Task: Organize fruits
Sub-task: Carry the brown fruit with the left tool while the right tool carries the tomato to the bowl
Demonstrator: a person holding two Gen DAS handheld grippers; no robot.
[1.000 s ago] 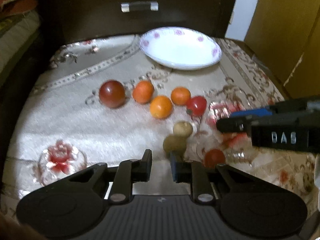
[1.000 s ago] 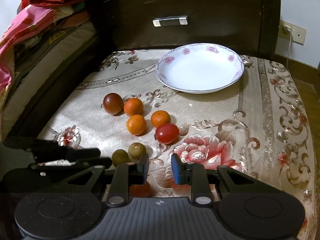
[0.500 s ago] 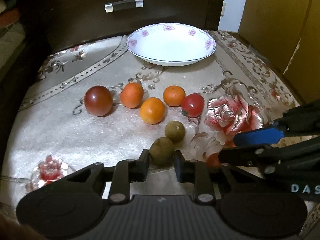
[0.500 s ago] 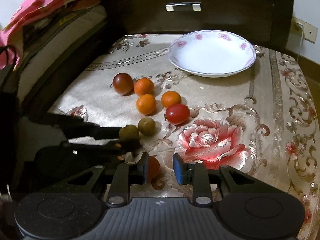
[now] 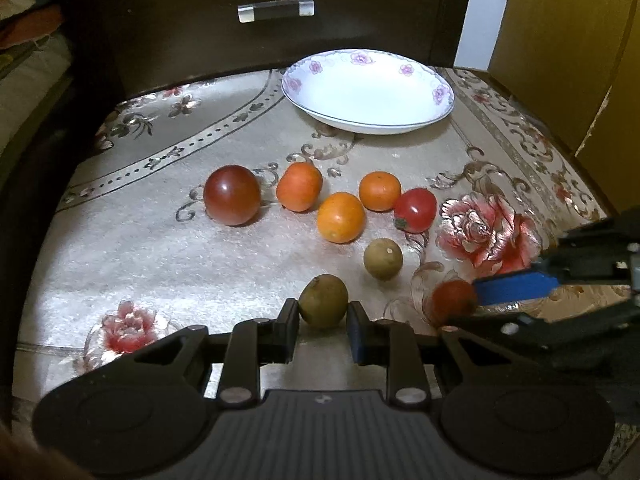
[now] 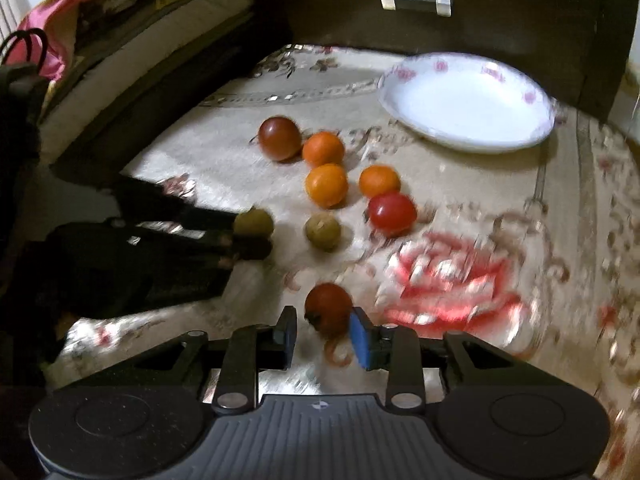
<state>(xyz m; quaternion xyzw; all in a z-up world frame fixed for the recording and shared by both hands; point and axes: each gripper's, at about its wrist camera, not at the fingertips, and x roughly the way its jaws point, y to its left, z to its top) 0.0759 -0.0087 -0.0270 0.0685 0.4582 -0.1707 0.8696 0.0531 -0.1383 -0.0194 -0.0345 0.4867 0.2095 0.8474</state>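
Left gripper: jaws stand narrow around the near brown-green fruit; the pads sit at its flanks, and I cannot tell a firm pinch from a light touch. The fruit rests on the cloth.
Right gripper: jaws are opening, with the near red tomato between them; the blue pad lies against its right side, and a gap shows on the left.
Why so placed: each tool brackets the fruit nearest to it, likely so that two pieces go at once.
Plate: white, floral rim, empty, at the far edge of the tablecloth; probable destination.
Loose fruit: dark tomato, three orange fruits around the front one, a bright red tomato and a second brown-green fruit, all well short of the plate.
Change since earlier frames: both grippers have come down and forward; a second ago the fruits lay beyond the fingertips, now each sits between them. The plate is unchanged.
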